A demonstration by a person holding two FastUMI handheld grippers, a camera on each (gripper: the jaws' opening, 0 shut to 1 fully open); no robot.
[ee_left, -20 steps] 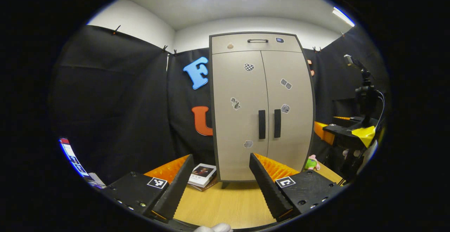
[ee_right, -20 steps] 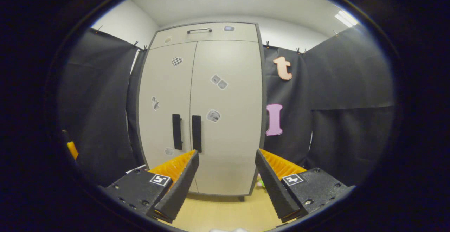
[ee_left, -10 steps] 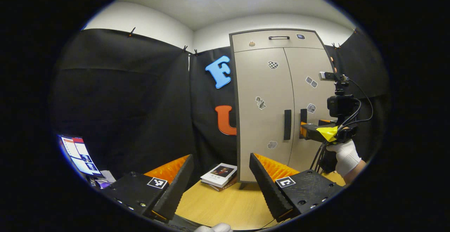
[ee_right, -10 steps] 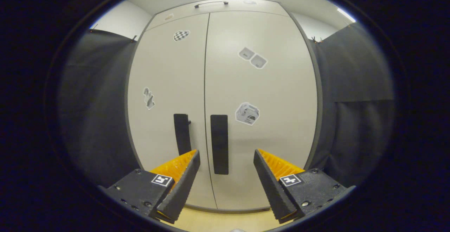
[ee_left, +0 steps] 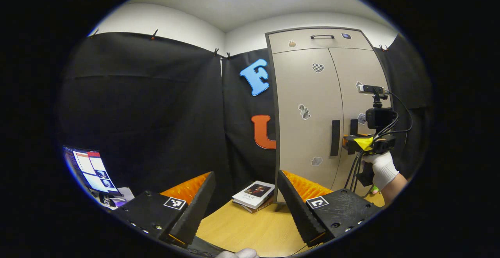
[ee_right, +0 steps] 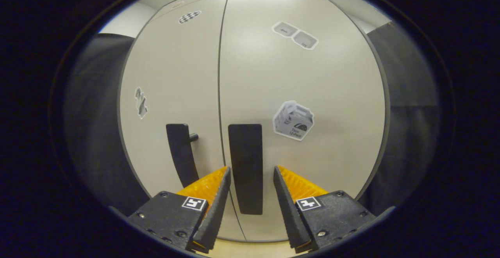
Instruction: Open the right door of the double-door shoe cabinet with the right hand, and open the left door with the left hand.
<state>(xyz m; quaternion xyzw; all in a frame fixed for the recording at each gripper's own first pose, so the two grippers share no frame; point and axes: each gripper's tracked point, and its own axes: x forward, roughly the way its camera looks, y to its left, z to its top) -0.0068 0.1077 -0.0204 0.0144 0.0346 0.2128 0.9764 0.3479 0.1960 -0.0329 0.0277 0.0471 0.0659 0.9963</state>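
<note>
The beige double-door shoe cabinet (ee_left: 304, 90) stands at the right of the left gripper view with both doors shut. Its left door handle (ee_left: 335, 137) is a dark vertical bar. A gloved hand (ee_left: 382, 169) holds my right gripper (ee_left: 350, 142) up against the right handle. In the right gripper view the right door (ee_right: 312, 70) is very close. The right handle (ee_right: 245, 148) runs down between the fingers of my right gripper (ee_right: 250, 169), which is open with small gaps on each side. The left handle (ee_right: 180, 152) is just beside it. My left gripper (ee_left: 245, 173) is open and empty, well back from the cabinet.
Two stacked books (ee_left: 254, 194) lie on the wooden table (ee_left: 242, 228) by the cabinet's left foot. A lit screen (ee_left: 91, 170) leans at the far left. A drawer with a handle (ee_left: 322, 36) tops the cabinet. Cables hang under the right gripper.
My right gripper has moved in to the right door handle and its fingers have narrowed around it. The left gripper view has swung left, so the cabinet sits farther right.
</note>
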